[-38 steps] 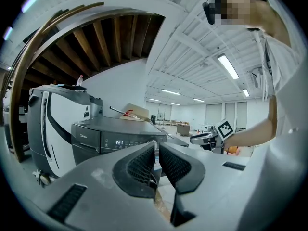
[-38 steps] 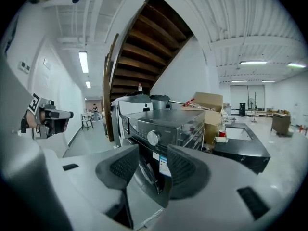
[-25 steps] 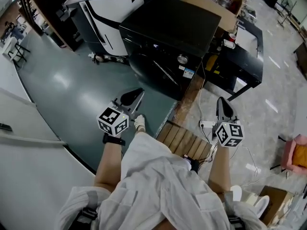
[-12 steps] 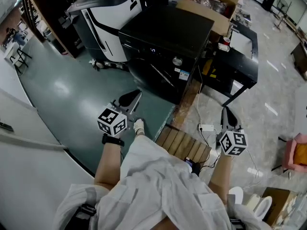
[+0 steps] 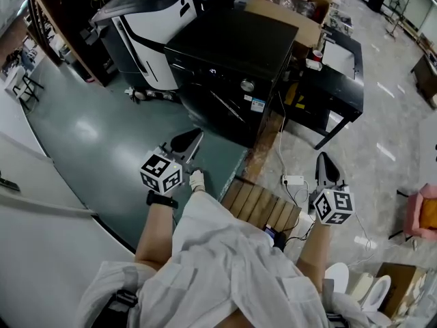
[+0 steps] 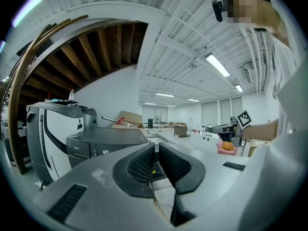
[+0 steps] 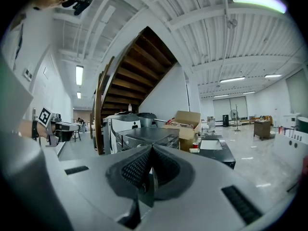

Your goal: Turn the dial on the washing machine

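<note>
The black washing machine (image 5: pixel 232 46) stands ahead of me, with its round silver dial (image 5: pixel 247 85) on the front panel beside a small lit display. My left gripper (image 5: pixel 188 141) hovers over the green floor, well short of the machine. Its jaws are shut to a thin slit with nothing between them (image 6: pixel 157 146). My right gripper (image 5: pixel 323 166) hangs over the pale floor to the right, also far from the dial, shut and empty (image 7: pixel 151 148). The machine shows beyond the jaws in both gripper views (image 6: pixel 103 143) (image 7: pixel 144 137).
A white and black appliance (image 5: pixel 147 26) stands left of the washer. A cardboard box (image 5: pixel 293 9) and a black table (image 5: pixel 338 80) sit to its right. A wooden slatted board (image 5: pixel 263 203) and a power strip with cable (image 5: pixel 293 180) lie on the floor near my feet.
The washer has slid slightly left and up in the head view. My right gripper has dropped a little lower and to the right. The left gripper has hardly moved.
</note>
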### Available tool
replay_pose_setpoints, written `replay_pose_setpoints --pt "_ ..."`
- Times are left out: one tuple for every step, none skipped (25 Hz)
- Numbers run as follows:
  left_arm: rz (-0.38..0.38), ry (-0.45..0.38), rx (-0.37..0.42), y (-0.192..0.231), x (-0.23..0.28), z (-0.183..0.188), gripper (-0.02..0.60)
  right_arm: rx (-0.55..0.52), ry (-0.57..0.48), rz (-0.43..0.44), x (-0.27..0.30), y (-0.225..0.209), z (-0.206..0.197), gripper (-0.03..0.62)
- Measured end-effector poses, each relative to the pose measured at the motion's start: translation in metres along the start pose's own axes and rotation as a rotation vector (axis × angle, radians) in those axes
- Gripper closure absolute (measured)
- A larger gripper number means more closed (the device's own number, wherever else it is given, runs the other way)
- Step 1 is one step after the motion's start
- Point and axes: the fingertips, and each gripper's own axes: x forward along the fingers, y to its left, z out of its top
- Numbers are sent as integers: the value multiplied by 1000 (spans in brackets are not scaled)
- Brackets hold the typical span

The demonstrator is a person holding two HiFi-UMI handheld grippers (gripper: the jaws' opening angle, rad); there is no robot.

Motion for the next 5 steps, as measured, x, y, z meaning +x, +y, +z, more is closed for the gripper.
replay_pose_setpoints --pt "-3 0 -2 -1 1 -1 552 1 1 -2 -2 0 0 594" --pt "-5 0 -4 -3 1 -1 552 0 2 -4 -3 -1 0 594" --pt "-7 -1 -6 -4 1 -1 552 -2 4 -6 -4 -1 0 594" --pt "-9 -1 -8 -5 1 -2 552 -4 7 -8 -6 -1 1 594" --pt "-11 -1 -10 -6 1 -2 552 -6 9 -10 -7 -1 1 594"
